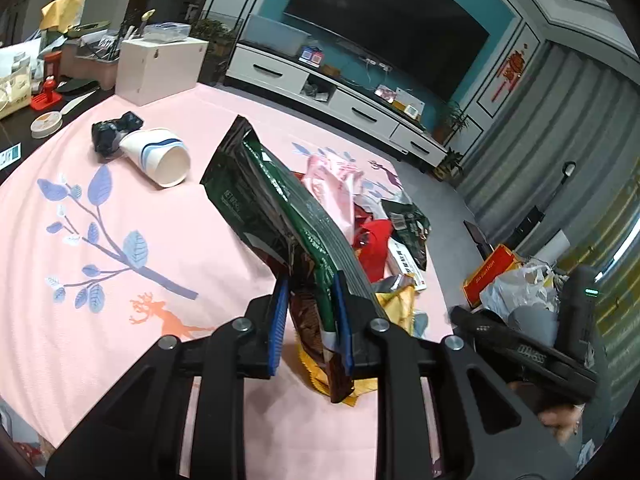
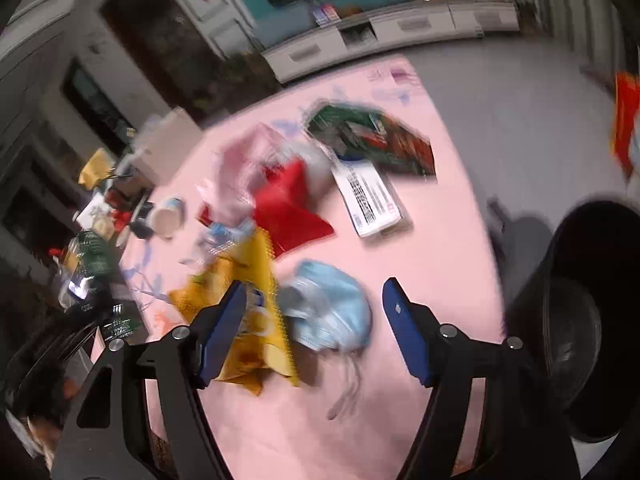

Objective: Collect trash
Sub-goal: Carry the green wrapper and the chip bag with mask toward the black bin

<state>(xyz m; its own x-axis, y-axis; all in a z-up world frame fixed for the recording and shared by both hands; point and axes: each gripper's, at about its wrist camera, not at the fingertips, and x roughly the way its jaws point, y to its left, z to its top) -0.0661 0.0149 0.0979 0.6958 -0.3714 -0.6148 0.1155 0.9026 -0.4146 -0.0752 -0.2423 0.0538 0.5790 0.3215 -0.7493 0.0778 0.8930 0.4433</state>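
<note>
Left gripper (image 1: pixel 311 320) is clamped on a bunch of snack wrappers (image 1: pixel 276 204). Right gripper (image 2: pixel 314 330) gapes empty over the blue face mask (image 2: pixel 332 312), with the yellow wrapper (image 2: pixel 248 320) at 9 o'clock. Drop lower, centre on the mask, avoid the wrapper, pinch the bulk; bin (image 2: pixel 592 320) at 3 o'clock.

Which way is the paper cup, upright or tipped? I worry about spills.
Tipped. The paper cup lies on its side on the pink tablecloth, its open mouth facing sideways; the inside looks white and empty.
</note>
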